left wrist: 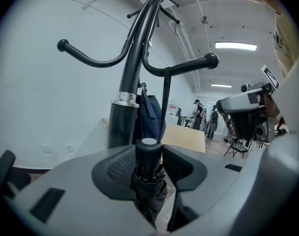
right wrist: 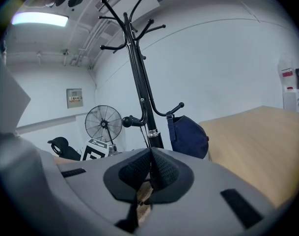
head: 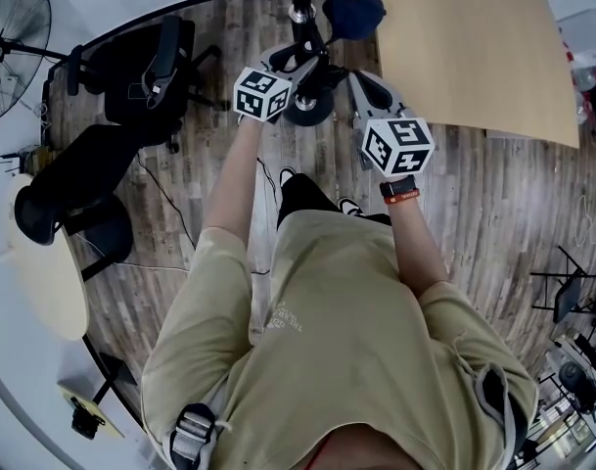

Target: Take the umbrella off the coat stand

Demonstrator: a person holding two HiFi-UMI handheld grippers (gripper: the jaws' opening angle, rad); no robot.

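Note:
A black coat stand (left wrist: 132, 77) with curved hooks rises just ahead of my left gripper (left wrist: 151, 163). A folded black umbrella (left wrist: 148, 181) stands upright between this gripper's pads, its round cap level with them, and both pads press on its sides. A dark strap (left wrist: 165, 107) hangs from a hook down behind the umbrella. My right gripper (right wrist: 150, 173) is shut with its pads together and nothing between them, and it hovers to the right of the stand (right wrist: 139, 82). In the head view both grippers, left (head: 296, 65) and right (head: 371, 94), flank the stand's pole.
A navy cap (right wrist: 188, 136) hangs on a low hook of the stand. A wooden table (head: 464, 47) lies to the right. Black office chairs (head: 146, 67) and a floor fan (head: 9, 47) stand to the left. People (left wrist: 208, 117) are far back in the room.

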